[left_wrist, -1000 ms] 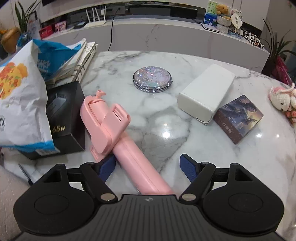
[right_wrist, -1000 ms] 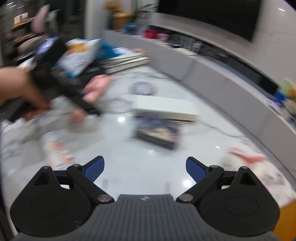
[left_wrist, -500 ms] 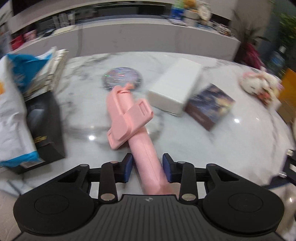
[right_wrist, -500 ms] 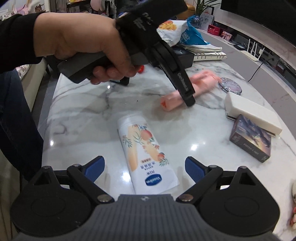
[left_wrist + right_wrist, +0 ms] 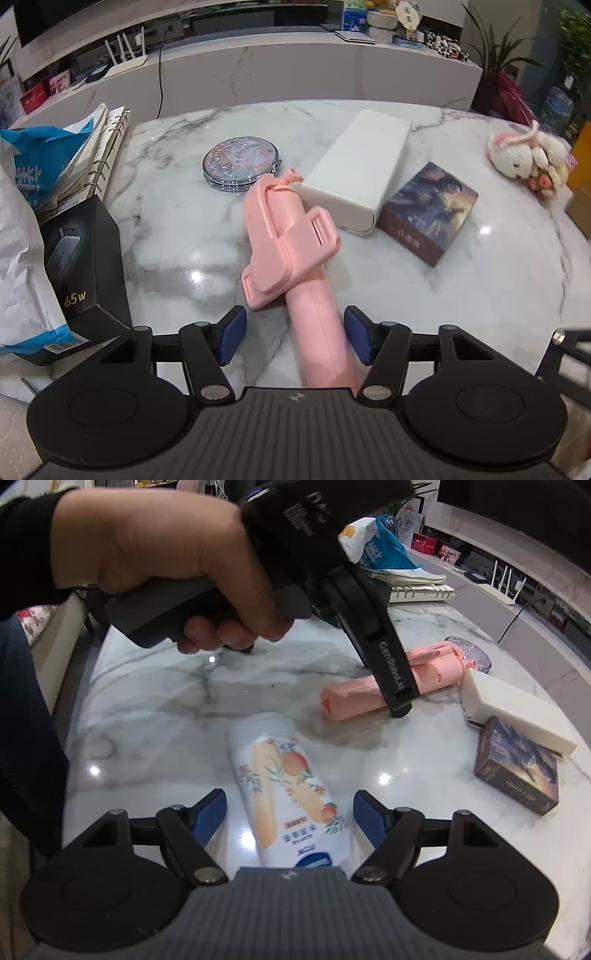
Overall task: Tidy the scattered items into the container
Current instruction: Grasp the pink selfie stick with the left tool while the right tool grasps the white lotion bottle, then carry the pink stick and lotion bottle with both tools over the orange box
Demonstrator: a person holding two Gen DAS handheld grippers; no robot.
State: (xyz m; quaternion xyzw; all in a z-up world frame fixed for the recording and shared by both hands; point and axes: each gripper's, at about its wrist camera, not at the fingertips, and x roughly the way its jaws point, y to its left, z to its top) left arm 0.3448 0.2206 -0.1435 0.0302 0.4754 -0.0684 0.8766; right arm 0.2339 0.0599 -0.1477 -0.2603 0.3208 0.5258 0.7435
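A pink selfie stick [image 5: 288,236] lies on the marble table [image 5: 480,295], its handle running back between the jaws of my left gripper [image 5: 293,332]. Those jaws are opening: the left pad stands clear of the handle and the right pad sits right beside it. A white bottle with a peach print [image 5: 284,786] lies flat between the jaws of my right gripper [image 5: 290,805]. These jaws are closing, with gaps on both sides of the bottle. In the right wrist view a hand [image 5: 155,554] holds the left gripper, whose finger [image 5: 391,672] crosses the pink stick [image 5: 347,698].
A round glitter mirror [image 5: 242,164], a long white box [image 5: 358,177] and a dark picture box [image 5: 428,212] lie beyond the stick. A black box [image 5: 74,266], snack bag [image 5: 18,258] and ring binder [image 5: 107,147] crowd the left edge. A knitted bunny [image 5: 524,158] sits far right.
The left jaws closed on the pink handle, then widened again; the stick now points toward the white box. The right gripper came down over the bottle and its jaws narrowed.
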